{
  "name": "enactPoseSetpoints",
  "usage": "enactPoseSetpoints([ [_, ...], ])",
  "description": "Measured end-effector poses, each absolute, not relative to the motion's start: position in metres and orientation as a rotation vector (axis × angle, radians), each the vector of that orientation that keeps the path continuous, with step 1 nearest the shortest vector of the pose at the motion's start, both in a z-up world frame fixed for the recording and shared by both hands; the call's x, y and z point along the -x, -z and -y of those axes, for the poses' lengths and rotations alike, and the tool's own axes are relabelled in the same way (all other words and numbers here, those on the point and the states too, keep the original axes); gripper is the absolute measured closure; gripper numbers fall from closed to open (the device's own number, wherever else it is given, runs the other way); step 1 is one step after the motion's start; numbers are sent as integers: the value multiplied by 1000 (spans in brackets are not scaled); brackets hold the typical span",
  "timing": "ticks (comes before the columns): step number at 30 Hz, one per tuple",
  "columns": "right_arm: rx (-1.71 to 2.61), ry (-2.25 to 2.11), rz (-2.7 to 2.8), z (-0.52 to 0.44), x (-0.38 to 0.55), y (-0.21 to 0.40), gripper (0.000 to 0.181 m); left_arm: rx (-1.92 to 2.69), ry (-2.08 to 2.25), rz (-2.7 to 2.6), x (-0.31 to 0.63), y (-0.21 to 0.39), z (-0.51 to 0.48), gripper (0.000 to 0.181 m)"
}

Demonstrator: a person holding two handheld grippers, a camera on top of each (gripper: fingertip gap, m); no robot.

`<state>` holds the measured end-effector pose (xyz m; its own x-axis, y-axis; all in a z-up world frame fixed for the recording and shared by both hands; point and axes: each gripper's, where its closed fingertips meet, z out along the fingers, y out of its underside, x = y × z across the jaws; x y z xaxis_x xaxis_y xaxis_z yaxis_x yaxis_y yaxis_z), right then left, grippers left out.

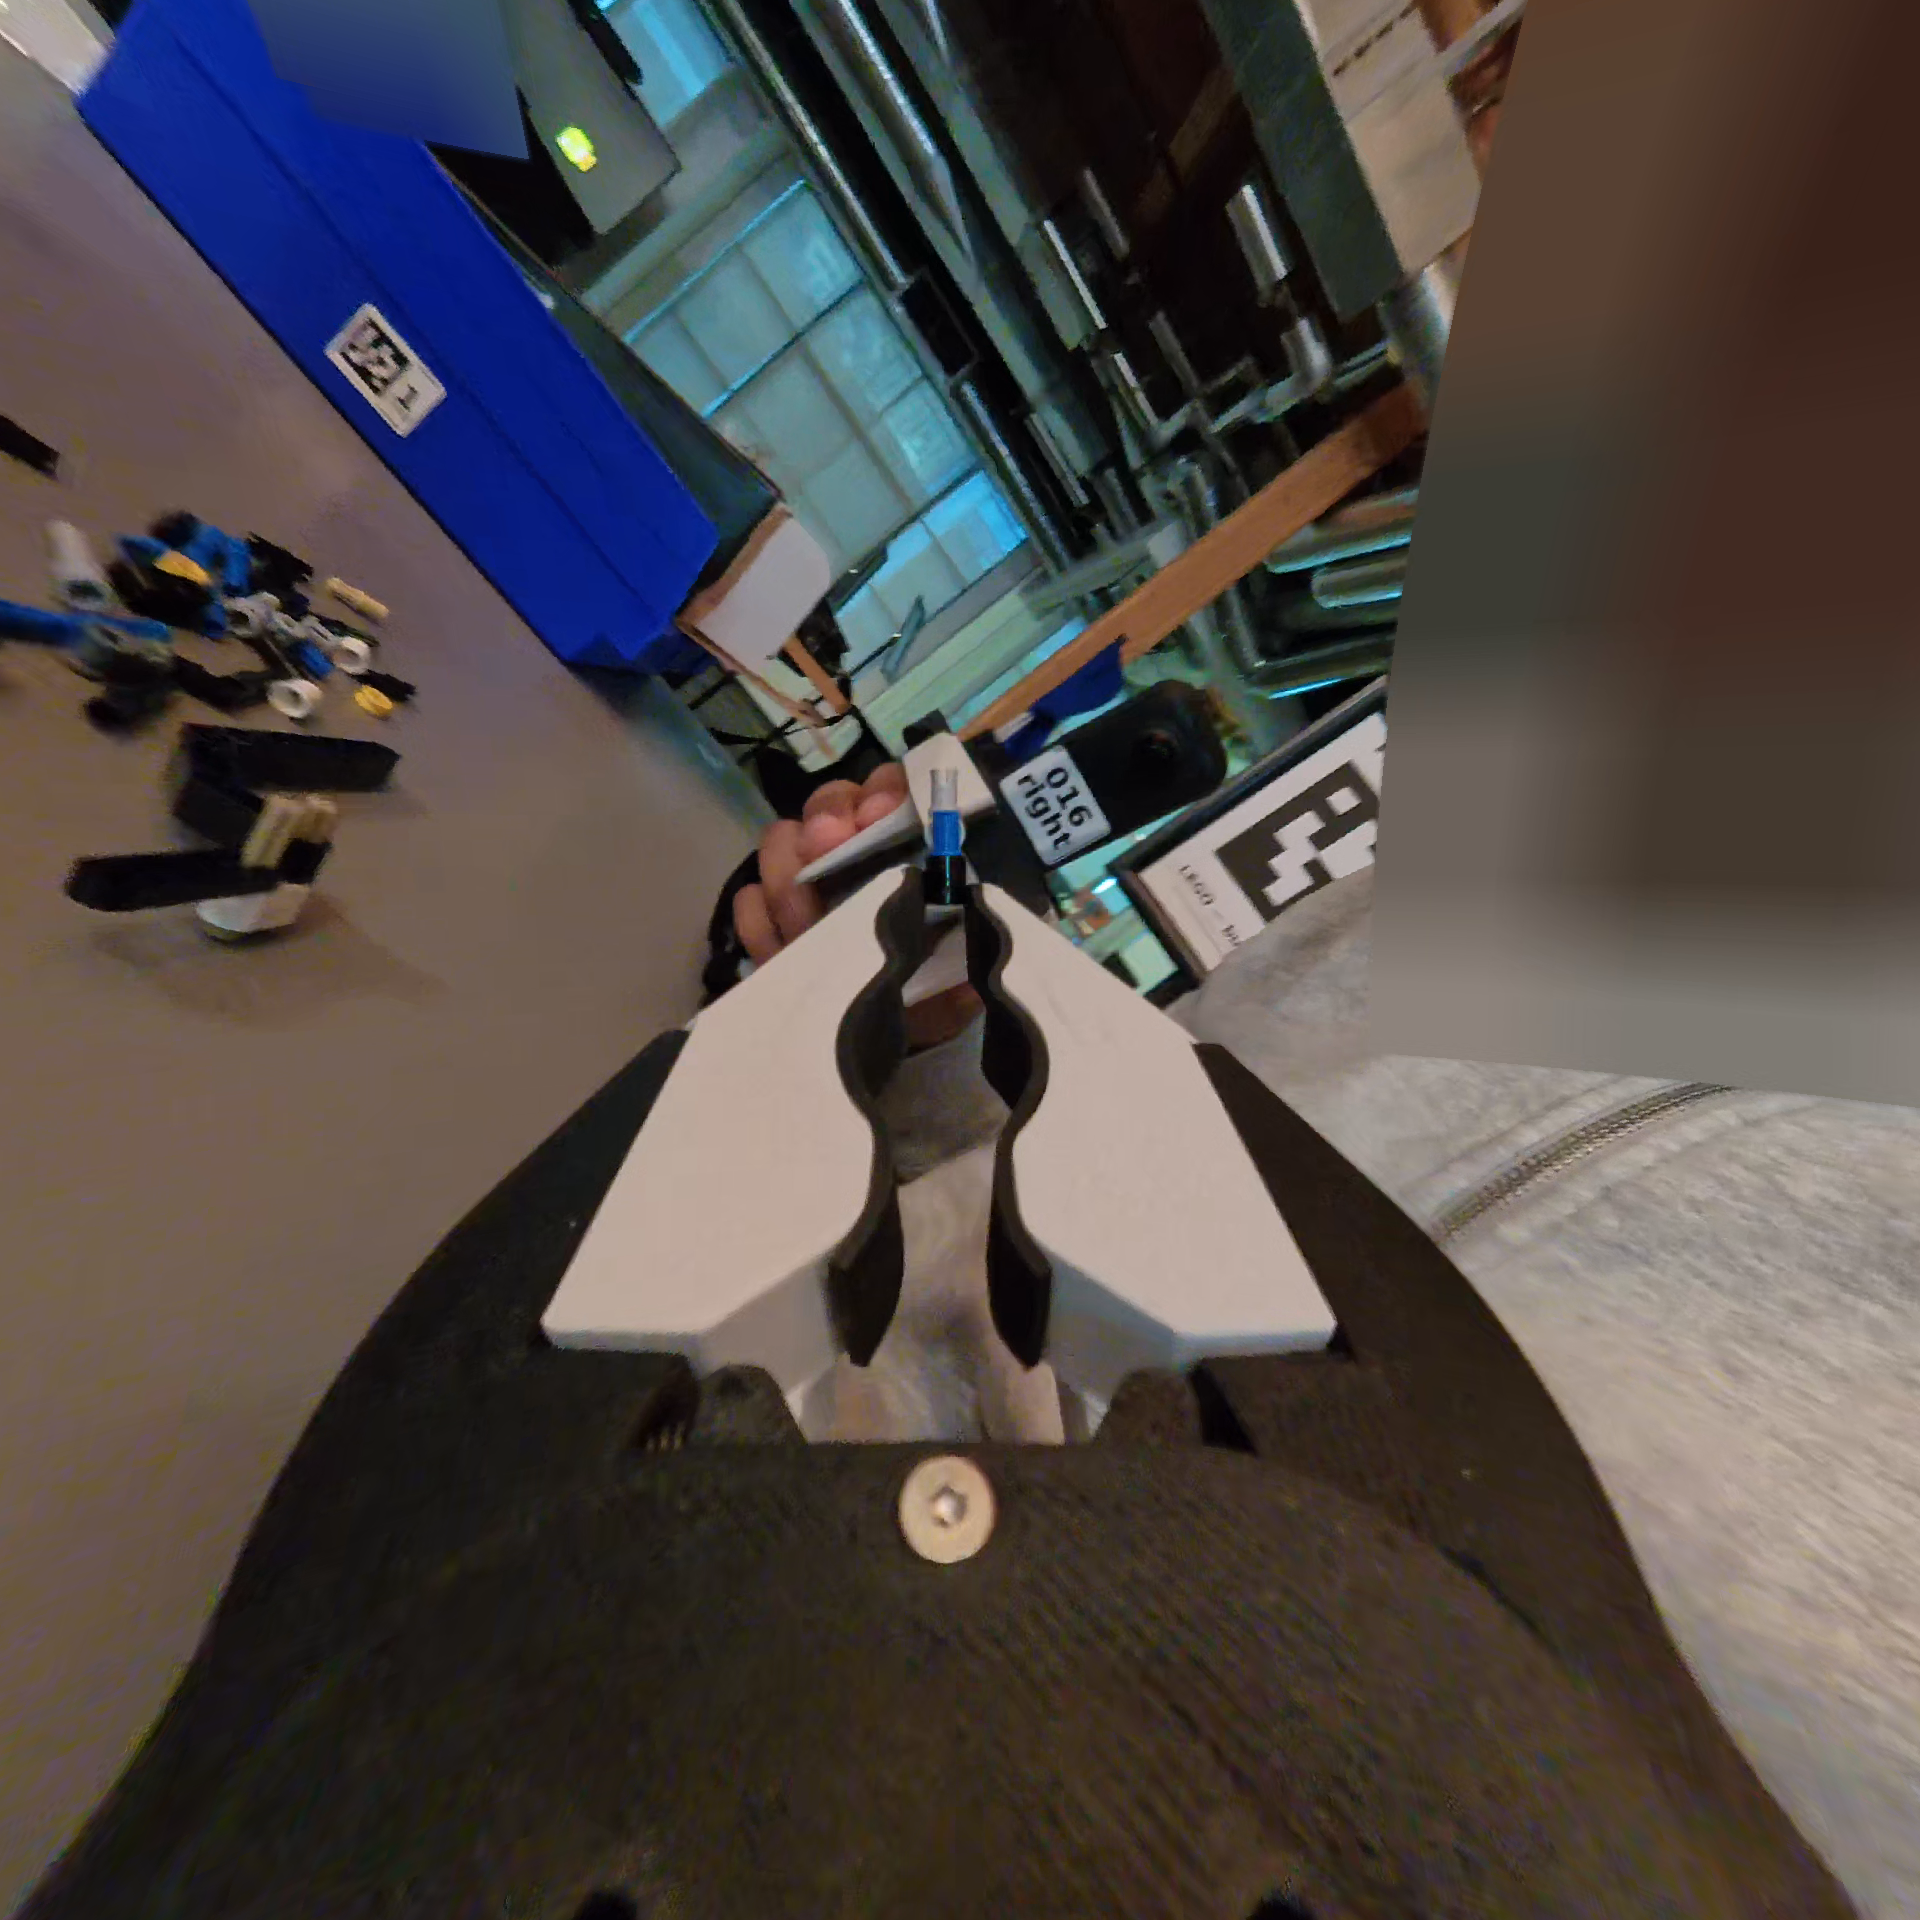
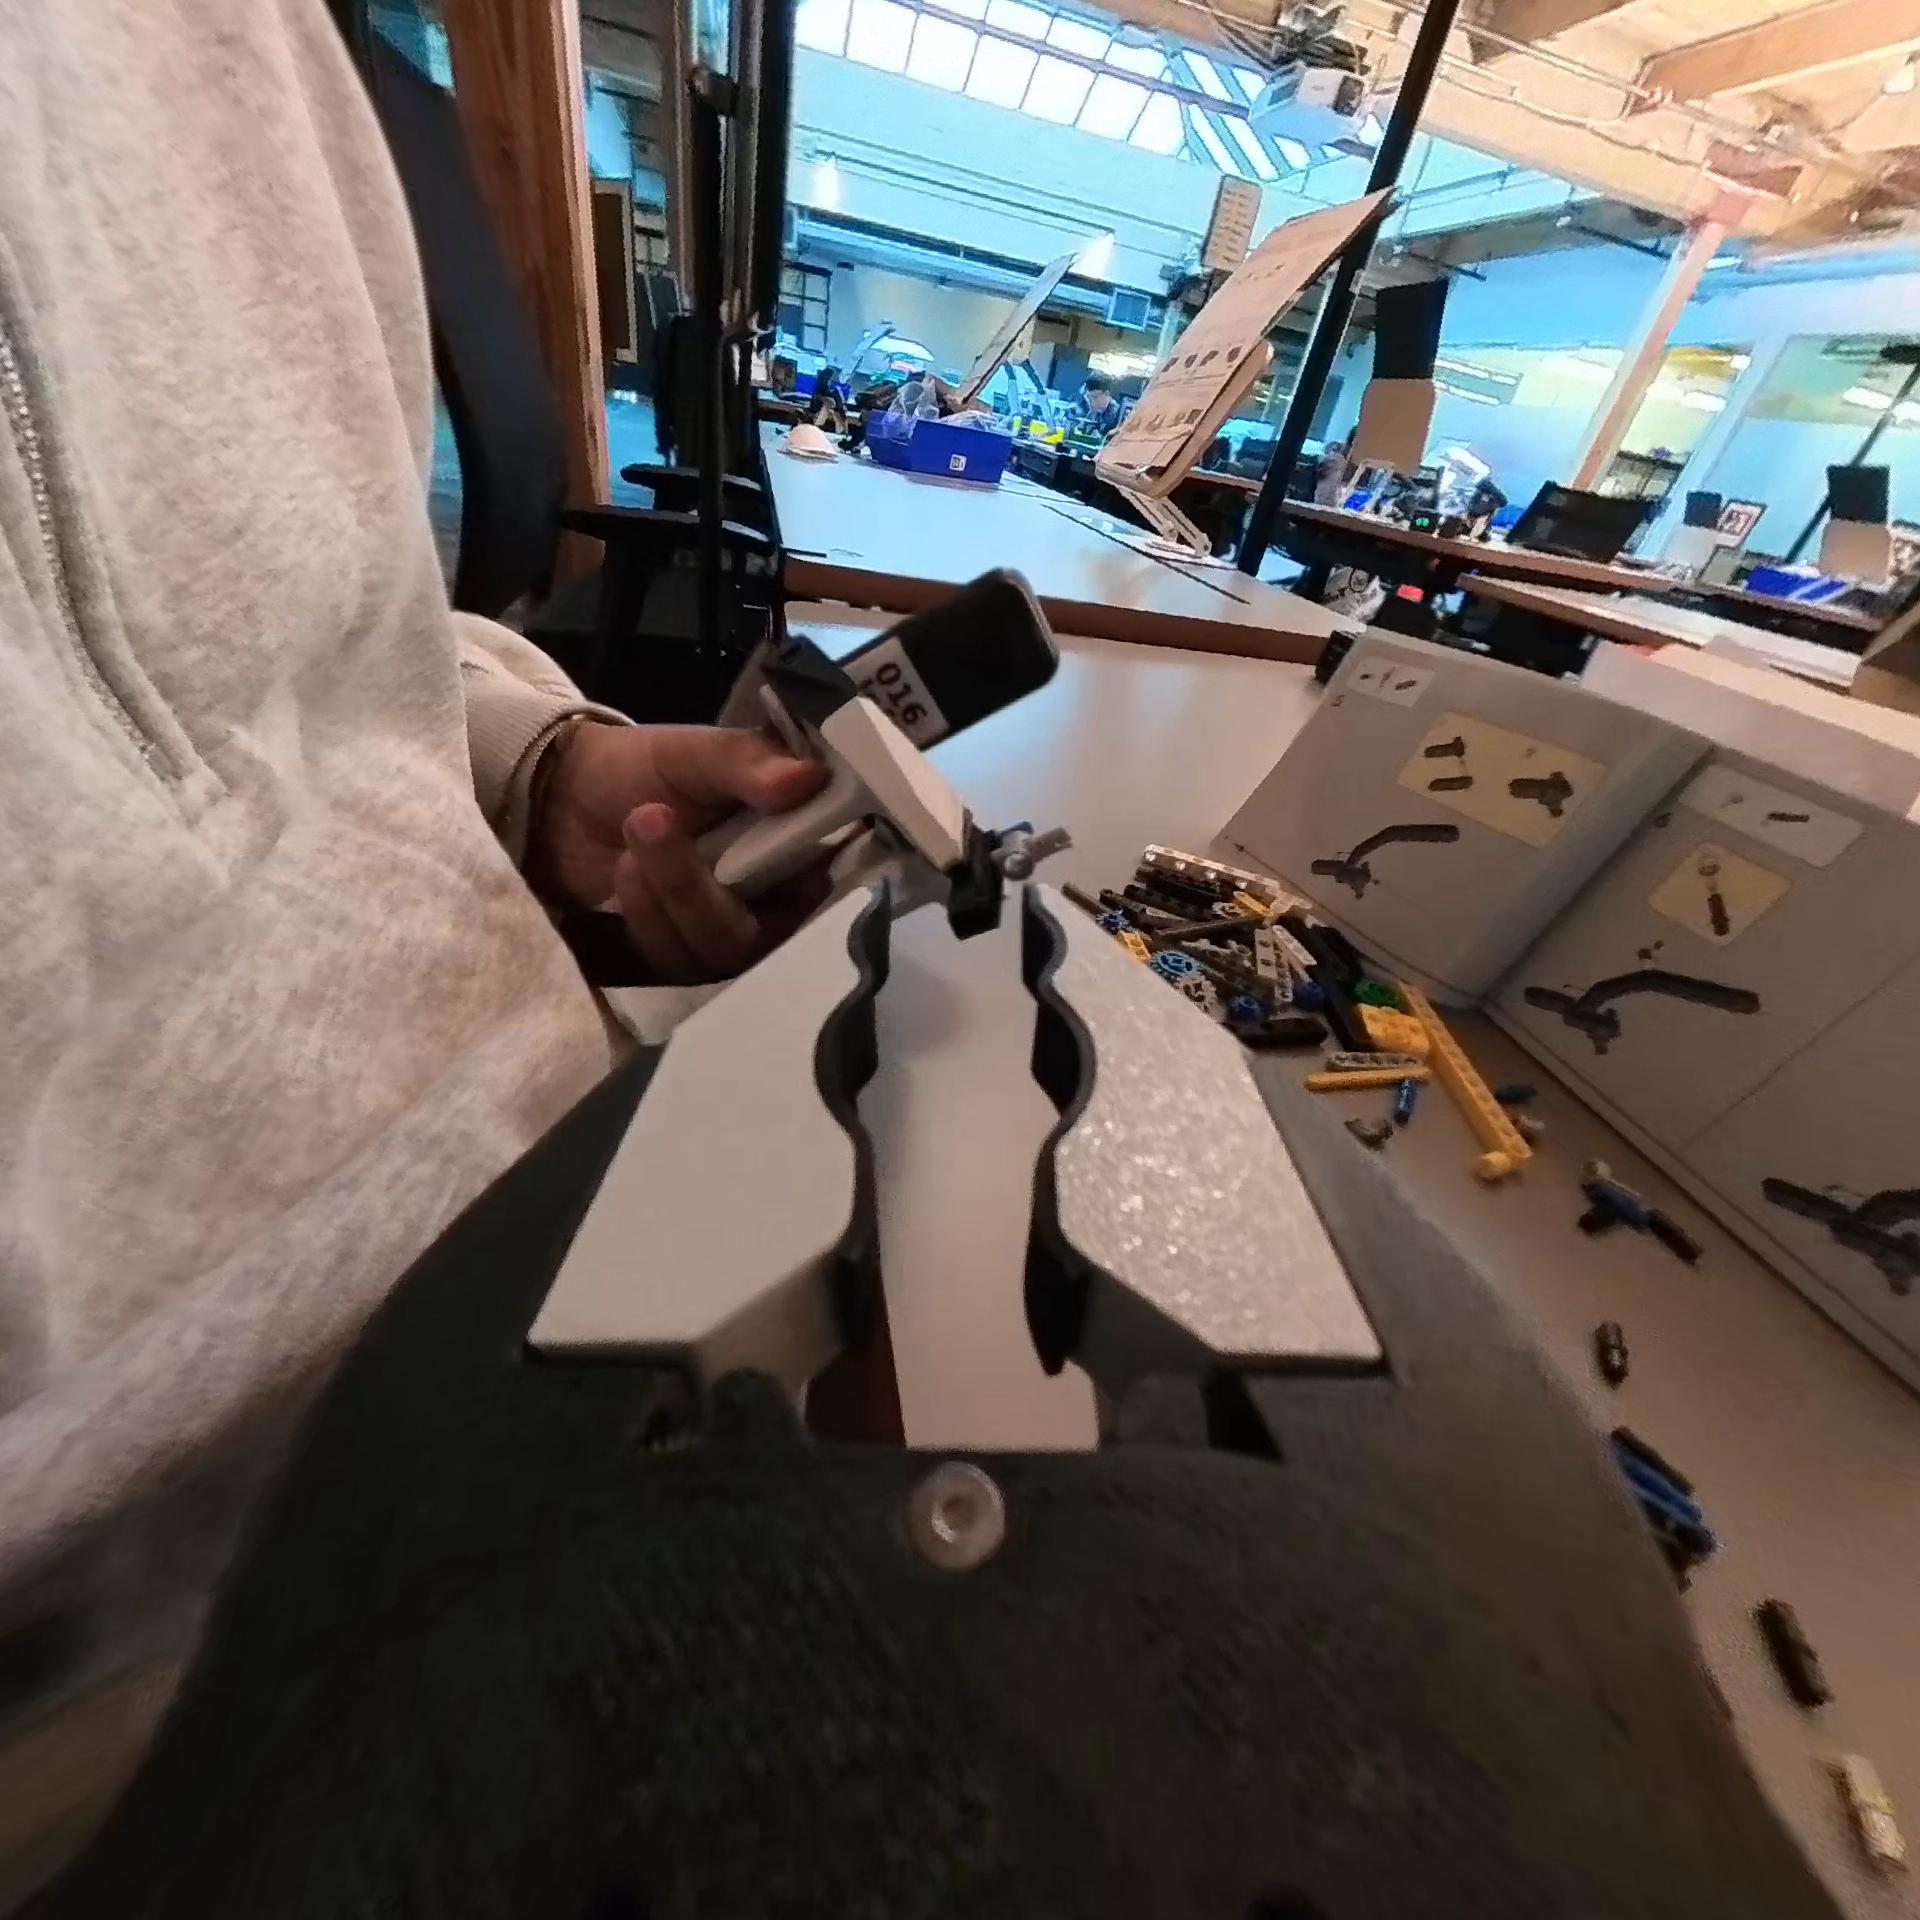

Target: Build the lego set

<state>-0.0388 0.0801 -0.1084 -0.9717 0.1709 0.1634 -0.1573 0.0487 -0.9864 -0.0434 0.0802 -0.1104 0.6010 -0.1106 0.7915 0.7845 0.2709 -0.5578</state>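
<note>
In the left wrist view my left gripper (image 1: 943,883) is shut on a small black lego connector with a blue and grey pin (image 1: 945,831) that sticks out past the tips. It is held in the air, above the table. A white finger (image 1: 971,790) of my right gripper stands just behind the piece, with a hand on that gripper. In the right wrist view my right gripper (image 2: 956,920) is open and empty. The black connector (image 2: 977,883), held by the left gripper (image 2: 961,868), sits right at the gap between my right fingertips.
A pile of loose lego parts (image 1: 208,623) and a black part-built assembly (image 1: 249,821) lie on the grey table (image 1: 468,935). A blue bin (image 1: 416,343) stands behind them. Another parts pile (image 2: 1247,956) with a yellow beam (image 2: 1465,1081) lies by grey picture sheets (image 2: 1558,883). A grey-hooded torso (image 2: 208,727) is close by.
</note>
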Motion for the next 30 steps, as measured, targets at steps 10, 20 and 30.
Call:
enactPoseSetpoints([
  [10,409,-2055,2059,-100,82,104,160,1285,395,703,60,118,-65,176],
  [20,559,-2101,2019,-110,96,103,158,1165,317,783,85,114,-34,176],
  [30,557,-2054,2101,-104,95,112,156,1183,300,797,87,118,-35,176],
])
